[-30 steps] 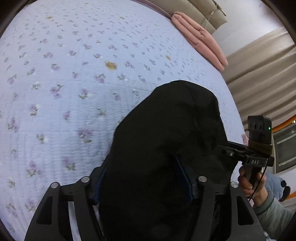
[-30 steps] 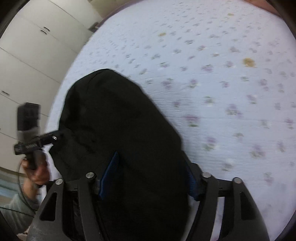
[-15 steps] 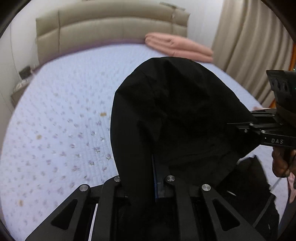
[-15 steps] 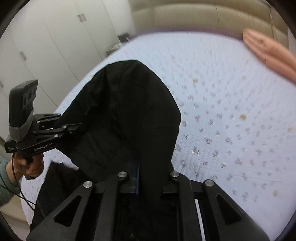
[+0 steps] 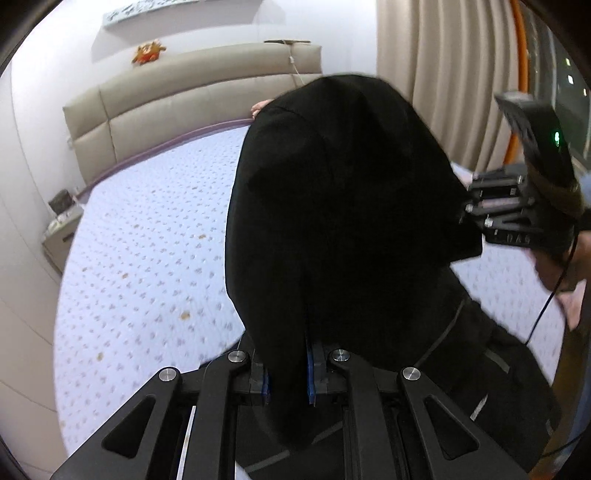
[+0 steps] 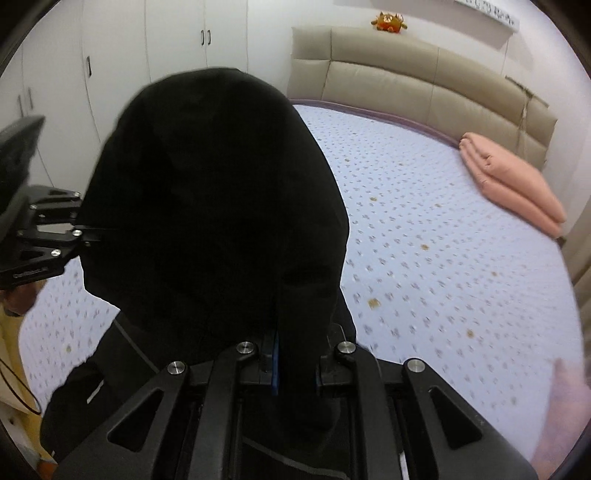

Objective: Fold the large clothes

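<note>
A large black garment (image 5: 343, 206) hangs in the air between both grippers, above a bed with a lilac flowered cover (image 5: 147, 236). My left gripper (image 5: 288, 373) is shut on one edge of the cloth, which bunches over its fingers. My right gripper (image 6: 295, 354) is shut on the other edge of the same garment (image 6: 214, 206). The right gripper also shows in the left wrist view (image 5: 469, 218), biting the cloth at the right. The left gripper shows in the right wrist view (image 6: 88, 232) at the left. The garment's lower part droops below and hides the fingertips.
A beige padded headboard (image 6: 424, 88) stands at the far end with a small orange toy (image 6: 389, 20) on top. A folded pink blanket (image 6: 513, 181) lies at the bed's far right. White wardrobe doors (image 6: 110, 59) stand left, beige curtains (image 5: 443, 74) right, a bedside table (image 5: 61, 229) far left.
Both grippers have closed on the black garment and raised it off the bed. The view has tilted up from the bed cover to the headboard and walls.
</note>
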Tool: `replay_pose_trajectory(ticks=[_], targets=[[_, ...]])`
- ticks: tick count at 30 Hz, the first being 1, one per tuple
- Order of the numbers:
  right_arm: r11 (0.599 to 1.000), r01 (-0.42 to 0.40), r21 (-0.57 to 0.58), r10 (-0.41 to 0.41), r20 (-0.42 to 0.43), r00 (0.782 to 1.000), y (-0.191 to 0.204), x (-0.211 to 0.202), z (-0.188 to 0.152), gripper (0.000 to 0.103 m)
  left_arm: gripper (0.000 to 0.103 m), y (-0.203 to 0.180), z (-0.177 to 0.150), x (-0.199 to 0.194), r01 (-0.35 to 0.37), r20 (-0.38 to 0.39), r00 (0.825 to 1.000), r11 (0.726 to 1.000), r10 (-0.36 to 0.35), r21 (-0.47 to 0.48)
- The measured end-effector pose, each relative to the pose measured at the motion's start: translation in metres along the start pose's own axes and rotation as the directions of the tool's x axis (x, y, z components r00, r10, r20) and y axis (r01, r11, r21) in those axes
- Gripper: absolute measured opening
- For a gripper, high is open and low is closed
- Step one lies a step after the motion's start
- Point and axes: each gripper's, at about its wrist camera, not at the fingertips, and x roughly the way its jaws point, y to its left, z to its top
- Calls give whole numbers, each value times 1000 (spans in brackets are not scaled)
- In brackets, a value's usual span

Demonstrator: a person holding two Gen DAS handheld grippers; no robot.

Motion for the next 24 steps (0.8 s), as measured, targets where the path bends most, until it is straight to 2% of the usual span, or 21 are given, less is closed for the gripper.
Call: replay_pose_trajectory(ticks=[2,5,7,9,11,14,16,19,22,24], targets=[[999,38,-22,-39,-14,999,18,-10,-15,16,13,-8,-18,2,4,-31,1000,1000,-4,-3],[988,139,-65,-143,-60,988,35,12,-53,16,16,-13,-52,26,-10,-104,995,999,6,-39],[983,174,-61,-181,-132,975,38,42,-79,18,16,-11,-83,58,-53,-197,980,996,37,-77],[981,193,-32,-195,-249,949,35,76,-112,19,15,1,-112,80,-83,-286,957,989,46,-121],[982,184,44,-161,-311,937,25,85,-131,19,13,13,-129,85,-100,-337,941,981,39,-165],[971,148,190,-84,-312,946,4,62,-134,21,13,37,-121,65,-119,-307,951,970,49,-214],[956,153,252,-75,-294,953,-11,42,-128,26,13,48,-101,50,-120,-259,964,966,58,-231],[933,130,336,-47,-244,969,-27,16,-108,30,14,55,-60,33,-63,-154,988,960,21,-272],[924,71,376,-18,-143,990,-31,1,-66,51,22,48,-15,33,24,-57,997,959,-42,-281],[927,49,372,-14,-96,995,-24,4,-42,57,25,41,8,42,65,-26,997,958,-76,-279]])
